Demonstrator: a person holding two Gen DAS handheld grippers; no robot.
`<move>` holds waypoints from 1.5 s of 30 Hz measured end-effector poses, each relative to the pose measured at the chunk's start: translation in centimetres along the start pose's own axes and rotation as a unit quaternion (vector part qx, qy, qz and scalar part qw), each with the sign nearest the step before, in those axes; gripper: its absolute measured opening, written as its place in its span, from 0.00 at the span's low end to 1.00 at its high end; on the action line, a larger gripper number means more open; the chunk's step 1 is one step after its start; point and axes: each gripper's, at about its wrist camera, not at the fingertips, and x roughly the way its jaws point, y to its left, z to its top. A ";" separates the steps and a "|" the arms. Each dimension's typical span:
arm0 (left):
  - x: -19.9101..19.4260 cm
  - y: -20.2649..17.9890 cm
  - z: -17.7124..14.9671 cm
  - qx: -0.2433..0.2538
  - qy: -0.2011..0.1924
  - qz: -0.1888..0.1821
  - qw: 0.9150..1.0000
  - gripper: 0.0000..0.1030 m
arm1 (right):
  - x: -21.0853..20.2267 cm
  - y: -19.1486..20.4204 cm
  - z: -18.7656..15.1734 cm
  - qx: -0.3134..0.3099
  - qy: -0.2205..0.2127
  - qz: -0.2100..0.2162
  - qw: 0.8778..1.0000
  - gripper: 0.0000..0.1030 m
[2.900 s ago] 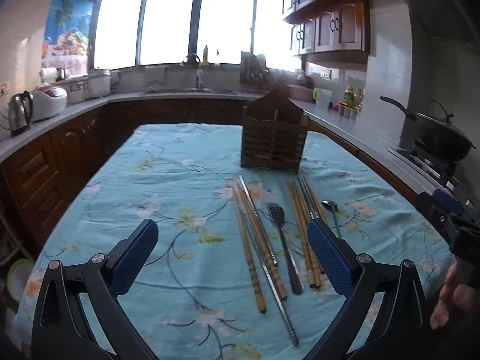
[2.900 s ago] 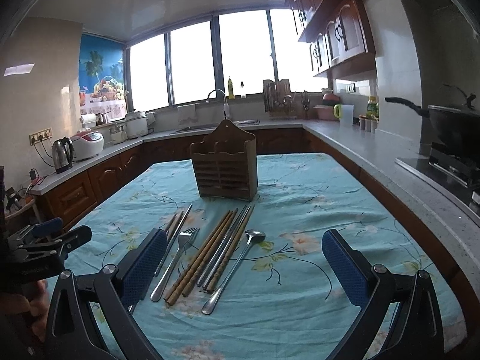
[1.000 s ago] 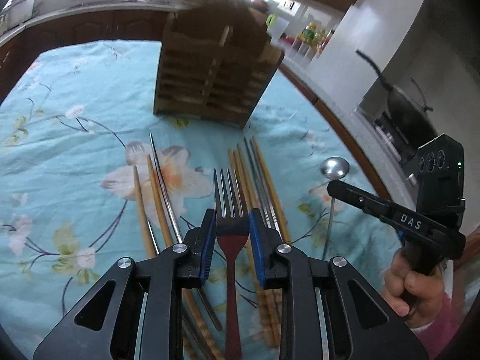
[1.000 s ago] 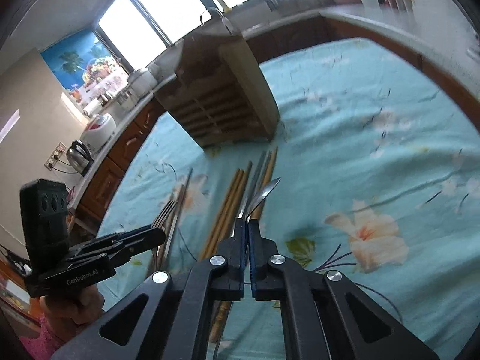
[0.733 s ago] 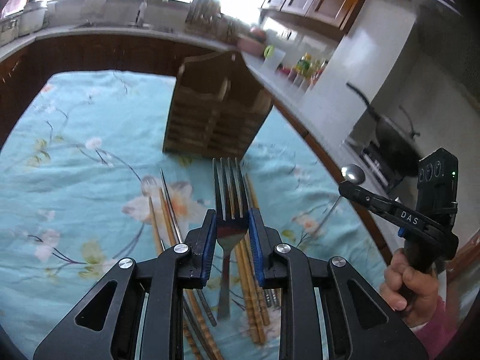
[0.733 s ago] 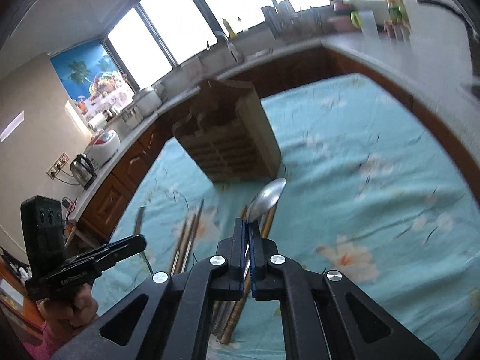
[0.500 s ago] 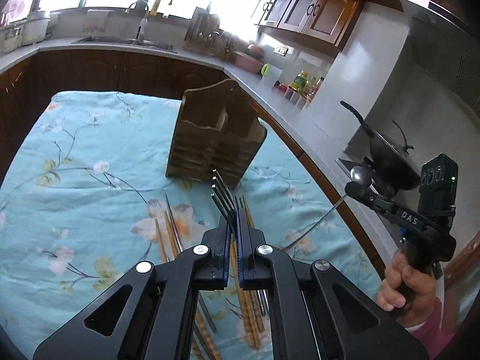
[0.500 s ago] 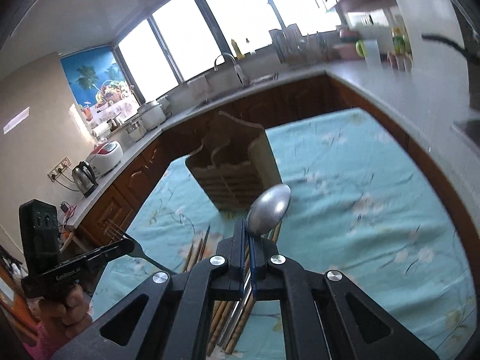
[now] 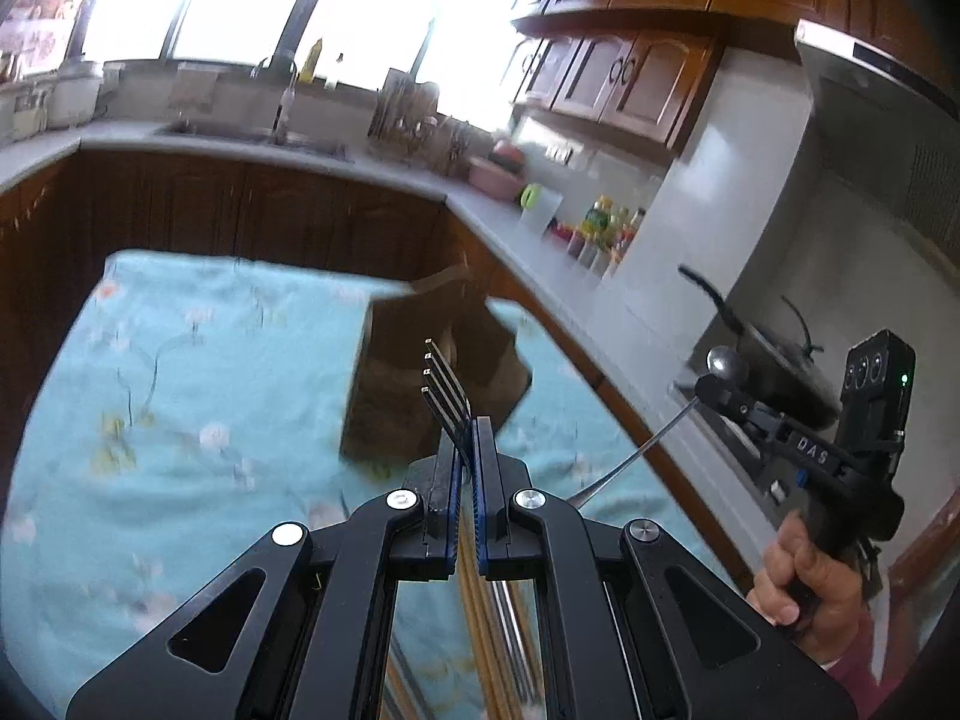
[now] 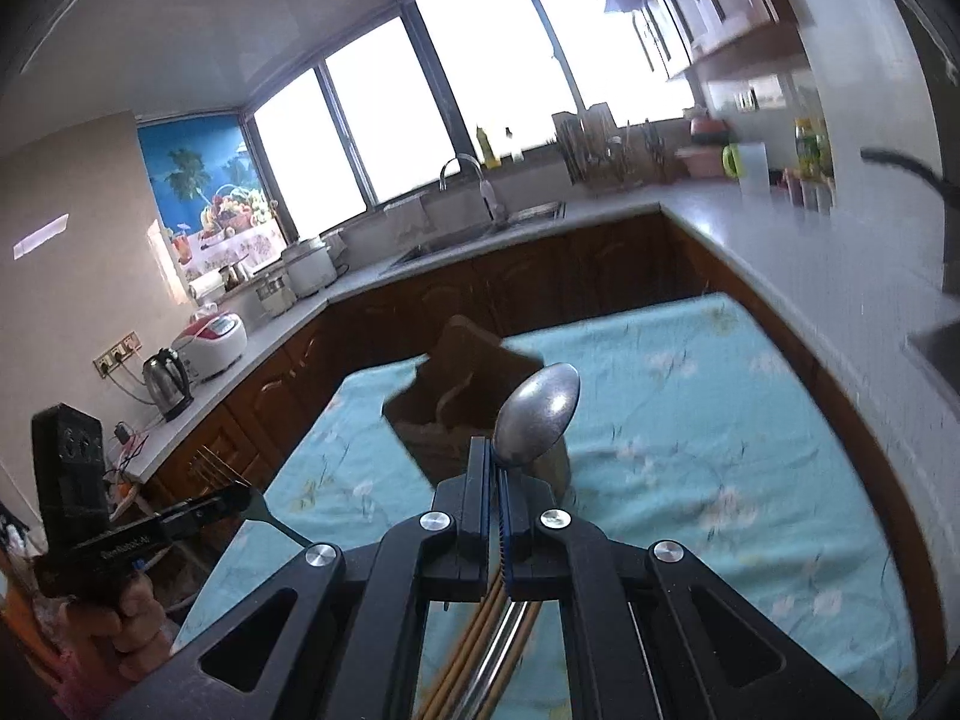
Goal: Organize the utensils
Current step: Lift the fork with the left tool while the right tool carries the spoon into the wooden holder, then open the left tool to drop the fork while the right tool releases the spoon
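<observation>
My left gripper (image 9: 467,438) is shut on a steel fork (image 9: 447,387), whose tines stick out forward and up, above the table. My right gripper (image 10: 493,456) is shut on a steel spoon (image 10: 537,414), bowl upward. The wooden utensil holder (image 9: 432,378) stands beyond both on the turquoise flowered tablecloth (image 9: 180,420); it shows blurred in the right wrist view too (image 10: 456,408). In the left wrist view the right gripper (image 9: 720,387) hangs at the right with the spoon handle trailing down. Chopsticks (image 10: 474,648) lie on the cloth below the right gripper.
A hand (image 9: 804,570) holds the right gripper's handle at the right. A wok (image 9: 780,372) sits on the stove at the right of the table. Counters with a sink (image 10: 474,234), a kettle (image 10: 168,384) and a rice cooker (image 10: 210,336) ring the table.
Both grippers rose from the table, lifting the fork and the spoon off the cloth. The left jaws closed tighter as the fork turned on edge. The holder now sits lower in both views.
</observation>
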 end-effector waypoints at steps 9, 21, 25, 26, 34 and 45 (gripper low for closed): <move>4.5 1.1 8.7 -0.001 -0.042 -0.002 0.999 0.02 | 4.4 0.8 6.4 -0.034 -0.054 -0.028 0.998 0.02; 15.6 5.2 6.9 -0.038 0.021 0.024 0.999 0.02 | 15.3 -0.1 3.7 -0.070 0.037 -0.048 0.996 0.02; 16.9 6.0 5.7 -0.044 0.036 0.032 0.998 0.02 | 16.8 -1.0 2.4 -0.061 0.060 -0.049 0.995 0.02; 17.1 6.1 5.5 -0.045 0.039 0.033 0.998 0.02 | 17.0 -1.2 2.1 -0.059 0.064 -0.048 0.995 0.02; 17.1 6.7 5.4 -0.051 0.038 0.036 0.997 0.03 | 16.8 -1.7 2.0 -0.056 0.061 -0.045 0.996 0.02; 16.2 6.3 5.6 -0.059 0.033 0.056 0.996 0.36 | 16.2 -2.2 2.8 -0.030 0.062 -0.032 0.997 0.11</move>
